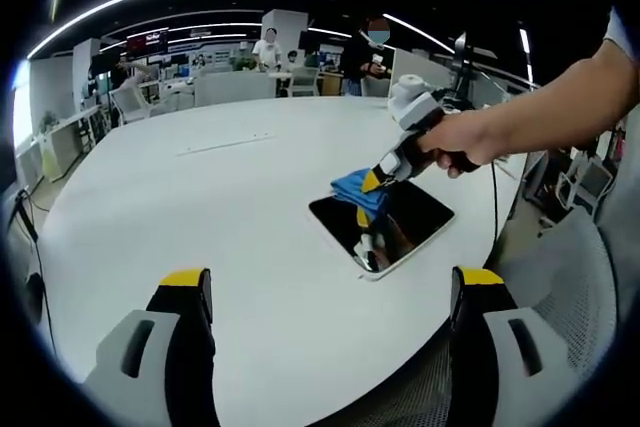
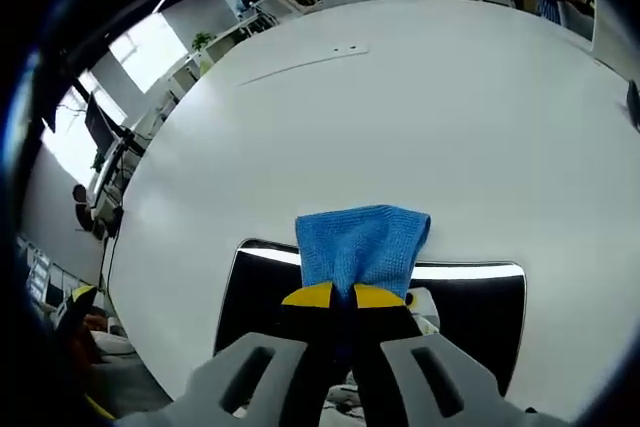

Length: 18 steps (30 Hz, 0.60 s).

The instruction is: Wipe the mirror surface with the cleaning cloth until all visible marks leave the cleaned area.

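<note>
On the white tabletop (image 1: 230, 197), near its edge, lies the mirror (image 1: 385, 225), dark and glossy, and I've got the cleaning cloth (image 2: 362, 245) right on it. My right gripper (image 2: 343, 298) has its jaws pinched tight on the blue cloth, which fans out ahead of the yellow tips across the mirror's far edge and onto the tabletop. From the left gripper view I can see the hand (image 1: 462, 143) driving that gripper down at an angle, cloth pressed against the glass. My left gripper (image 1: 330, 292) hangs back over bare tabletop, jaws spread wide, holding nothing. I'd call this the middle of the wiping step. Whether marks remain I can't tell; the glass mostly reflects ceiling lights. Next I want firm strokes across the mirror's uncovered part, keeping the cloth flat and the mirror from sliding.
</note>
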### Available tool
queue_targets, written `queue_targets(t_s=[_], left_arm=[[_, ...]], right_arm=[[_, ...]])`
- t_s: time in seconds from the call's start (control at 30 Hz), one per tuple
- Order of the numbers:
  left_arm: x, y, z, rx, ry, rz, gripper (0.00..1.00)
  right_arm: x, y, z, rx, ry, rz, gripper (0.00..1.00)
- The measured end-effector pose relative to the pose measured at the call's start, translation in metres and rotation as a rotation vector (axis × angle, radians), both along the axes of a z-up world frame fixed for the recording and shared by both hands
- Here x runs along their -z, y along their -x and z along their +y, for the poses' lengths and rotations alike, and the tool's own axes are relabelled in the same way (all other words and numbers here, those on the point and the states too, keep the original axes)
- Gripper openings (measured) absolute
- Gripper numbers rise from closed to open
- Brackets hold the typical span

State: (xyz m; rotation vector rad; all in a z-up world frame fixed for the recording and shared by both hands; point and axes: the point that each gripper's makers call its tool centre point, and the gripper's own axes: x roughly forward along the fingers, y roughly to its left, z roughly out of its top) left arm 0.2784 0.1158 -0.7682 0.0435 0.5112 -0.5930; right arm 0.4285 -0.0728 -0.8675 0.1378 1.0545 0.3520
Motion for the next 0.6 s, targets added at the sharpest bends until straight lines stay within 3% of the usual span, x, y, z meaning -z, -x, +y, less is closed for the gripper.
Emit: queue_targets(t_s=[0.6], left_arm=[[0.001, 0.002, -0.002, 0.004, -0.006, 0.000, 0.99]], right_arm=[[-0.001, 0.002, -0.028, 0.028, 0.009, -0.004, 0.00]])
